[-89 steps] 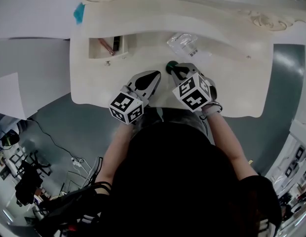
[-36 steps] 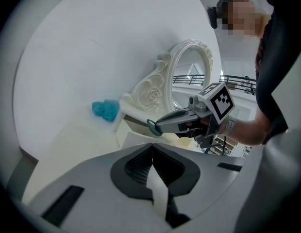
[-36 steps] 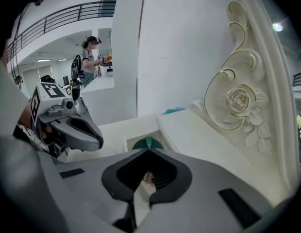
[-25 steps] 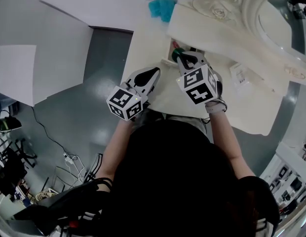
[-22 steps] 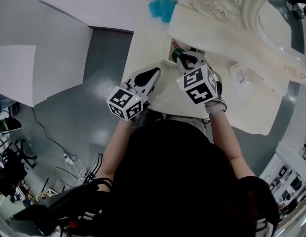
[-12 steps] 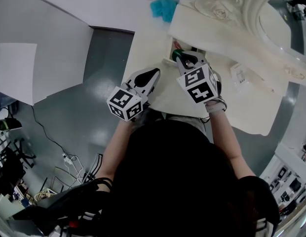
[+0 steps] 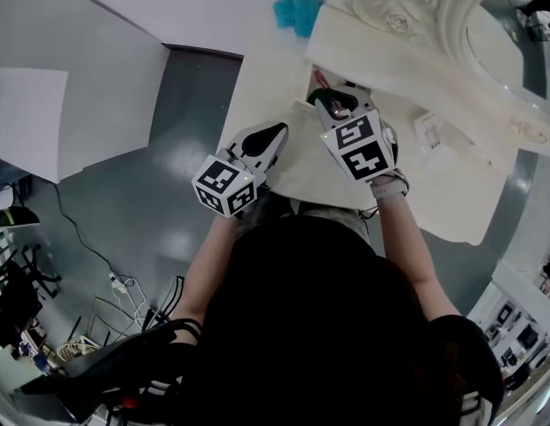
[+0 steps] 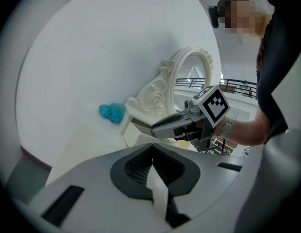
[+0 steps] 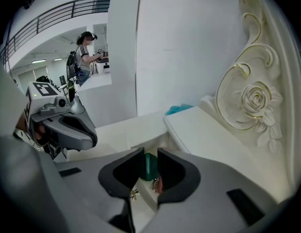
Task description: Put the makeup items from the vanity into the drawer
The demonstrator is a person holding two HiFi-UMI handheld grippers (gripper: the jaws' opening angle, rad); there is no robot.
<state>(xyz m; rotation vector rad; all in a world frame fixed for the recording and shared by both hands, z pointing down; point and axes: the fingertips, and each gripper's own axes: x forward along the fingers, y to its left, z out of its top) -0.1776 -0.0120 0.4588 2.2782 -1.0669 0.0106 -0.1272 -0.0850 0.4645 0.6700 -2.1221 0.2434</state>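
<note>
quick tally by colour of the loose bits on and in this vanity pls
green: 1, a makeup item at the open drawer
pink: 1, a slim item lying in the drawer
teal: 1, a fluffy thing at the far edge of the top
clear: 1, a plastic packet on the top
total: 4
</note>
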